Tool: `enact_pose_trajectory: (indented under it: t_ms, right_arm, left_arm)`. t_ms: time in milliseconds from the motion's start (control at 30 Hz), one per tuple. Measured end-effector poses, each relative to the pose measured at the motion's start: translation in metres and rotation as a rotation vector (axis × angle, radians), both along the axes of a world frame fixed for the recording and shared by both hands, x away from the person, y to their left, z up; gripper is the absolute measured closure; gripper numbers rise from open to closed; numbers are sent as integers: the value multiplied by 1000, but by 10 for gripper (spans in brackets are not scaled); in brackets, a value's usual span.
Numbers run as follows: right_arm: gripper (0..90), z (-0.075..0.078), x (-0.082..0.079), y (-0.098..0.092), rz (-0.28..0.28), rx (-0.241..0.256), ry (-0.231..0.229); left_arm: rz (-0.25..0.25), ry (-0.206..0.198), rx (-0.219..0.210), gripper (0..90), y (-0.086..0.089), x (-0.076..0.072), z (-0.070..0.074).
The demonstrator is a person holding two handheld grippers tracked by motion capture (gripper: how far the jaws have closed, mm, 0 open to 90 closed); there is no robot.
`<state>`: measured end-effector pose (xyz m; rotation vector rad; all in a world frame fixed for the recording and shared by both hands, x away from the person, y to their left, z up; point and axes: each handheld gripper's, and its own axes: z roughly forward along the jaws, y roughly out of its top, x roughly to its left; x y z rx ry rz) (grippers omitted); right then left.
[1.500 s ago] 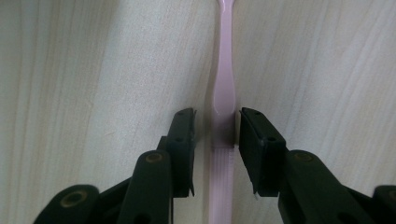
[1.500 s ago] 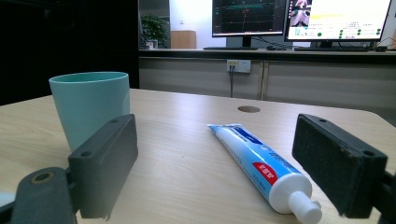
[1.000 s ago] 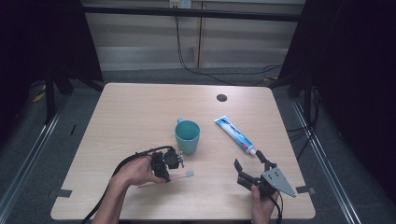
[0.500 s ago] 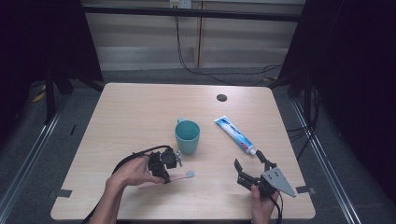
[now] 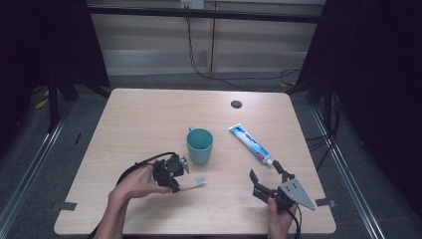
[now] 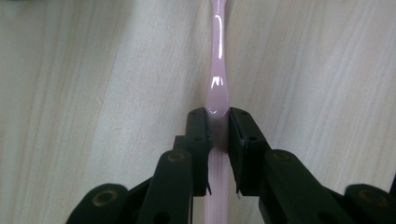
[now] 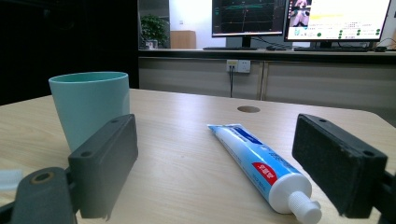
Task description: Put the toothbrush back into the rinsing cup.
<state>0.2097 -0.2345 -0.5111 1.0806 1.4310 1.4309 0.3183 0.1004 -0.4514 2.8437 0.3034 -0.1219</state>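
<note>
seen close in left gripper view: left hand-held gripper (image 6: 218,135) clamped on pink toothbrush (image 6: 218,84); lower right of high view, right hand-held gripper (image 5: 266,174) wide open, empty, low over counter (image 5: 139,119).

Even overhead light keeps the bench (image 5: 149,124) bright against dark surroundings, shadows stay soft, a white glare streak runs down the pink toothbrush handle (image 6: 217,79), and the nearest tongs blur slightly.

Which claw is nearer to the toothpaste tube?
Right. The right claw sits open just in front of the toothpaste tube, facing its cap end. The left claw is across the table beyond the teal cup, shut on the pink toothbrush.
</note>
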Motion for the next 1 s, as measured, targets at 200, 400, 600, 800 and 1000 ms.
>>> enact_pose_trajectory:
  t_ms: [200,400,600,800,1000]
  right_arm:
    - [137,0,0,0,1,0,1]
    - [136,0,0,0,0,0,0]
    - [136,0,0,0,0,1,1]
    - [136,0,0,0,2,1,4]
    - [136,0,0,0,1,1,3]
  left_arm:
    - [30,-11,-91,788,10,-2,12]
    - [59,-23,-212,788,24,-5,21]
    - [96,-36,-267,788,34,-6,22]
    - [124,-71,-371,787,43,-8,25]
    - [130,-101,-439,788,47,-14,28]
